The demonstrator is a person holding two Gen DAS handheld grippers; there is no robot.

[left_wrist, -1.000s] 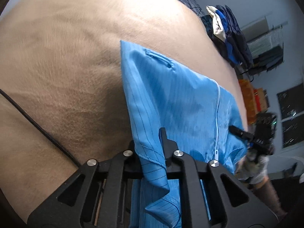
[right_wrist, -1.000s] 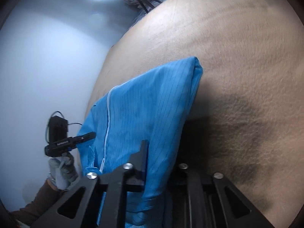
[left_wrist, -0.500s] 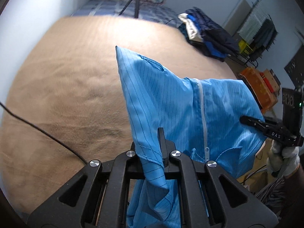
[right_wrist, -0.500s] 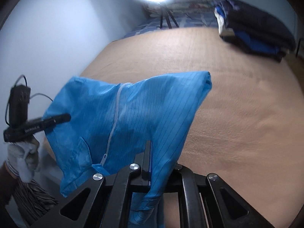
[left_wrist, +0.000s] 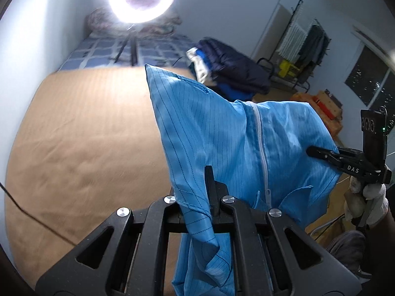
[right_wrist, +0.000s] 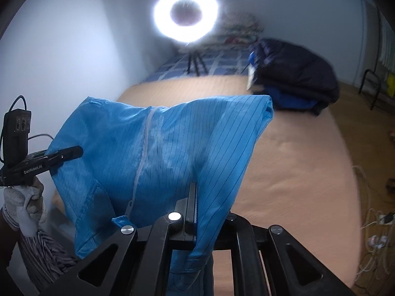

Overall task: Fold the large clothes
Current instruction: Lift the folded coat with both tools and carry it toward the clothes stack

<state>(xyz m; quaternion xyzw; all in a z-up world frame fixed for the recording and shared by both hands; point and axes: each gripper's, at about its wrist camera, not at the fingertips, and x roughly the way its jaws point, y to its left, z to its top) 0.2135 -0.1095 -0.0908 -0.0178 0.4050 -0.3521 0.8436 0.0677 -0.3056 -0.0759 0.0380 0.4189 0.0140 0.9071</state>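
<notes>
Jaws of the left gripper (left_wrist: 209,197) and right gripper (right_wrist: 192,212) both stay clenched on the blue zip-front garment (left_wrist: 222,135), which has risen off the tan bed (left_wrist: 86,135) into mid-frame, ready to be spread for folding. Its lower part hangs cut off below both frames, so its full shape is unclear.

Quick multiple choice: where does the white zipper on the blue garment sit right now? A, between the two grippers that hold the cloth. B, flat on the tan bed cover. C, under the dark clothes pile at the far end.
A: the zipper runs down the blue garment between the left gripper and right gripper.
</notes>
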